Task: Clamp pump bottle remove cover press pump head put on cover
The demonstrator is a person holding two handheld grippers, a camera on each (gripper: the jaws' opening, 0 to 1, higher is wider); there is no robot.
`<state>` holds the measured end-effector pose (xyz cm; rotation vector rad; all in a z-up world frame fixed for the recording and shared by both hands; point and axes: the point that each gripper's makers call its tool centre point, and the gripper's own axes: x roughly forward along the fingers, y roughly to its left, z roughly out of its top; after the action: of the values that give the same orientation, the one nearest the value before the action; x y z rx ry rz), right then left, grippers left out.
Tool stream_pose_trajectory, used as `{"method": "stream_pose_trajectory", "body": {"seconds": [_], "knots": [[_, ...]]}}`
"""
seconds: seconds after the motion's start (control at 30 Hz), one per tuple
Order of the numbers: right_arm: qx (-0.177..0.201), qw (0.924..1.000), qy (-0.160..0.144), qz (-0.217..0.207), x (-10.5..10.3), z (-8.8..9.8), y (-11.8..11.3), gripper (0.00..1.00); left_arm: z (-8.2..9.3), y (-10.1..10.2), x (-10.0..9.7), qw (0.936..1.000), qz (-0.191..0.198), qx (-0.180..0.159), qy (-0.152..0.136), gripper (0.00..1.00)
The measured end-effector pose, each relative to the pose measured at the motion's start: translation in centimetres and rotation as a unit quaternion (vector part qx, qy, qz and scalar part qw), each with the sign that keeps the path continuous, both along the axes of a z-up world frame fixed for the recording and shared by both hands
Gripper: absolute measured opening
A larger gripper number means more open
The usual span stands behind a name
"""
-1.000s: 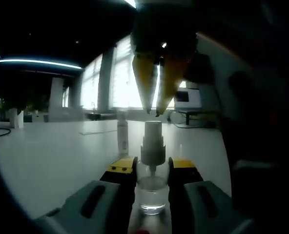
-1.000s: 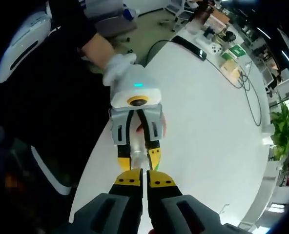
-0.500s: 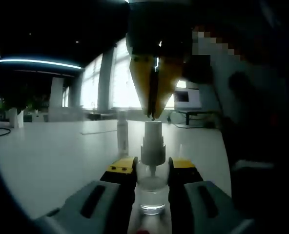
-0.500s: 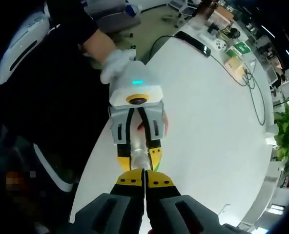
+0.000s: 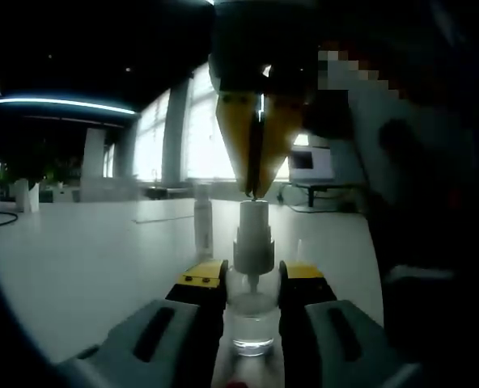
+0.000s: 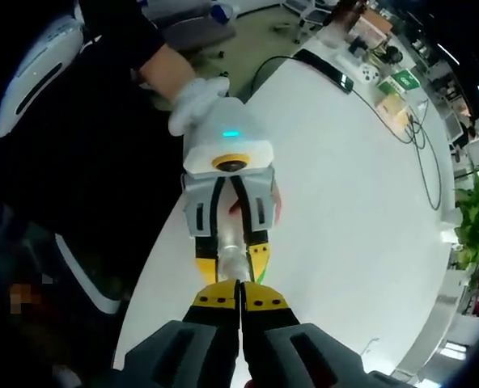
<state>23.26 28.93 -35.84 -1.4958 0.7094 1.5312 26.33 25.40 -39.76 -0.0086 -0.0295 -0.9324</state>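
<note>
In the left gripper view a small clear pump bottle (image 5: pixel 252 323) with a pale pump head (image 5: pixel 254 238) stands on the white table (image 5: pixel 86 259). My left gripper (image 5: pixel 252 276) is shut on its neck. My right gripper (image 5: pixel 256 192) hangs down from above with its yellow fingers (image 5: pixel 238 137) pressed together, tips right at the top of the pump head; I cannot tell whether they touch. In the right gripper view my right gripper (image 6: pixel 239 289) is shut and points down at the bottle (image 6: pixel 231 257) held in the left gripper (image 6: pixel 231 267). A slim clear cover (image 5: pixel 202 222) stands behind, to the left.
A person's gloved hand (image 6: pixel 197 95) holds the left gripper at the table's near edge (image 6: pixel 154 267). A black cable (image 6: pixel 417 153), a dark flat device (image 6: pixel 324 71) and green items (image 6: pixel 397 85) lie at the table's far end. A plant (image 6: pixel 470 226) stands beyond.
The right gripper's fingers, slightly apart one second ago, have come together just above the pump head. The left gripper and the bottle have not moved.
</note>
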Motion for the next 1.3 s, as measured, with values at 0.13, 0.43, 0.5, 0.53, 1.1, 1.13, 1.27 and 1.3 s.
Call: {"method": "stream_pose_trajectory", "body": {"seconds": [0.13, 0.43, 0.5, 0.53, 1.1, 1.13, 1.27, 1.3], "knots": [[-0.007, 1.0000, -0.002, 0.001, -0.01, -0.05, 0.04, 0.00, -0.02, 0.06, 0.04, 1.0000, 0.000, 0.000, 0.001, 0.16], [-0.023, 0.9997, 0.004, -0.009, 0.32, -0.09, 0.08, 0.00, -0.04, 0.01, 0.01, 1.0000, 0.002, 0.000, 0.002, 0.16], [-0.024, 0.9996, 0.008, -0.016, 0.36, -0.10, 0.08, 0.00, -0.03, -0.01, 0.01, 1.0000, 0.002, 0.000, 0.002, 0.16], [-0.024, 0.9994, 0.009, -0.022, 0.39, -0.11, 0.06, 0.00, -0.03, -0.01, 0.01, 1.0000, 0.003, 0.000, 0.002, 0.16], [-0.040, 0.9987, 0.011, -0.031, 0.37, -0.25, -0.04, 0.00, -0.03, -0.04, 0.01, 1.0000, 0.001, -0.001, 0.002, 0.16], [-0.041, 0.9986, 0.010, -0.030, 0.36, -0.25, -0.06, 0.00, -0.02, -0.04, 0.01, 1.0000, 0.001, -0.001, 0.002, 0.16], [-0.042, 0.9986, 0.011, -0.030, 0.33, -0.26, -0.11, 0.00, -0.03, -0.03, 0.02, 1.0000, 0.001, -0.001, 0.002, 0.16], [-0.041, 0.9986, 0.011, -0.031, 0.39, -0.24, -0.11, 0.00, -0.03, -0.03, 0.02, 1.0000, 0.001, 0.000, 0.002, 0.16]]}}
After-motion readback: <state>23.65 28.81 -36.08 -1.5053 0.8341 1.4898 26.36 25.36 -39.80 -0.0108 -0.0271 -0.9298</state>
